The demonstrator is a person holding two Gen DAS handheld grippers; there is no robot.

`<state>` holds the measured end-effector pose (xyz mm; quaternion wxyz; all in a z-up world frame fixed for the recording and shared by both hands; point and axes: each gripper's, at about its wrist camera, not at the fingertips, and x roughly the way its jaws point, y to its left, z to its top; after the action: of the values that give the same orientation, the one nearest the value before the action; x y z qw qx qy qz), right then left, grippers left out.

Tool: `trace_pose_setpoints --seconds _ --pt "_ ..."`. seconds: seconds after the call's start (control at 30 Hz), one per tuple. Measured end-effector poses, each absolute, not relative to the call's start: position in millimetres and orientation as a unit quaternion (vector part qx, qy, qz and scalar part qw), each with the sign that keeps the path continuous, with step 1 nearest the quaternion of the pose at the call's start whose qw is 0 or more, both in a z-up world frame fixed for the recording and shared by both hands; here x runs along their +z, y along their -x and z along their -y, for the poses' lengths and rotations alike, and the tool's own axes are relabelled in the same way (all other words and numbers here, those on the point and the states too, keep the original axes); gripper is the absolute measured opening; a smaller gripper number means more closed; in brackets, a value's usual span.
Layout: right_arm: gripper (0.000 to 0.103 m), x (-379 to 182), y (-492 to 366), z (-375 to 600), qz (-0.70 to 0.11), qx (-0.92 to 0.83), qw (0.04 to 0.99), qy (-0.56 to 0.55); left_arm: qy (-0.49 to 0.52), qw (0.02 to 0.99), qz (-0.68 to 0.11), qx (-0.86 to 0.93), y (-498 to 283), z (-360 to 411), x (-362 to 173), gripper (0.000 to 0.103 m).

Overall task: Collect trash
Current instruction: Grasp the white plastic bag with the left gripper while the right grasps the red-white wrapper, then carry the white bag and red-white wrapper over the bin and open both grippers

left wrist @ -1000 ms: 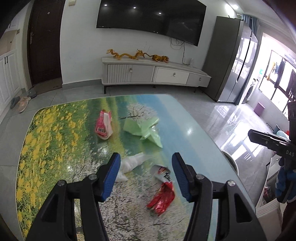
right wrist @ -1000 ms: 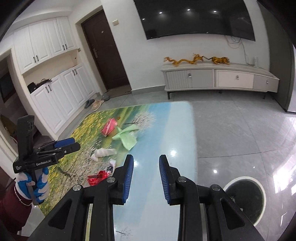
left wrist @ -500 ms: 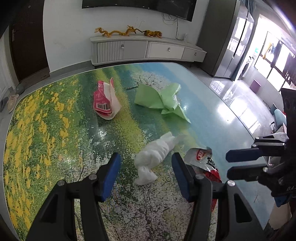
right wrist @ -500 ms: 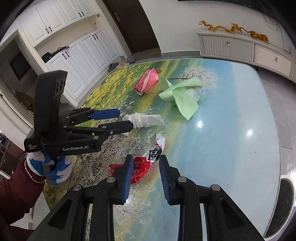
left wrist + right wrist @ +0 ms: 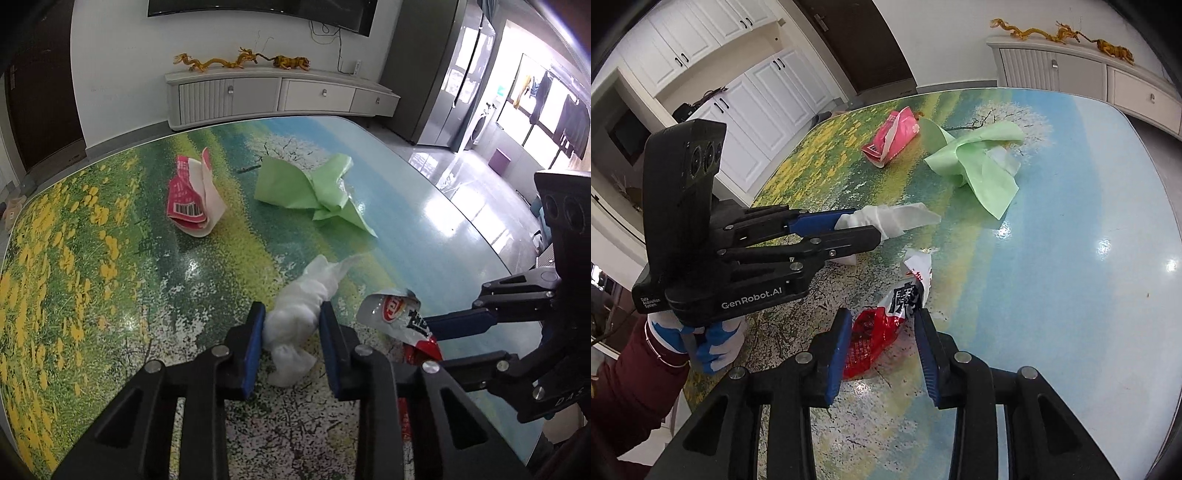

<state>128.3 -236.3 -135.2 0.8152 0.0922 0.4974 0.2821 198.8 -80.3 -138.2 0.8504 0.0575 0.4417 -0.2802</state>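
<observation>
- Left claw [image 5: 291,325] sits low over the counter with its blue pads against both sides of a crumpled white tissue [image 5: 301,314] — pinching it; the right wrist view shows the same claw [image 5: 866,230] with the tissue [image 5: 894,218] sticking out past its tips.
- Right claw [image 5: 882,332] has its pads spread to either side of a red and white snack wrapper [image 5: 882,328]; whether they press the wrapper cannot be told. In the left wrist view this claw [image 5: 432,339] reaches in from the right at the wrapper [image 5: 397,314].
- Under everything lies the counter [image 5: 92,258], printed with a landscape of yellow flowers, green grass and blue sky, glossy enough to show glare.
- Farther back on the counter, a crumpled light green paper sheet [image 5: 314,188] lies well apart from both claws.
- To the left of the green sheet, a pink packet with a barcode [image 5: 192,199] lies on the counter, folded open — near the sheet but apart from it.
- A gloved left hand [image 5: 713,343], blue and white with a dark red sleeve, grips the left handle.
</observation>
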Motion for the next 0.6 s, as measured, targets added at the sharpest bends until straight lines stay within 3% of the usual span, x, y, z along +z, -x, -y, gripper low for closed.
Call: trace_pose_setpoints --seconds 0.23,0.27,0.6 --pt "0.022 -134.7 -129.8 239.2 -0.495 0.295 0.808 -0.120 -0.030 0.871 -0.421 -0.252 -173.8 55.4 -119.2 0.026" --pt "0.010 -133.5 -128.0 239.9 -0.493 0.298 0.808 -0.122 -0.027 0.873 -0.419 -0.248 -169.3 52.5 -115.8 0.026" --pt "0.009 -97.1 -88.0 246.8 -0.448 0.300 0.837 -0.091 -0.031 0.901 -0.383 -0.200 -110.7 48.5 -71.7 0.025"
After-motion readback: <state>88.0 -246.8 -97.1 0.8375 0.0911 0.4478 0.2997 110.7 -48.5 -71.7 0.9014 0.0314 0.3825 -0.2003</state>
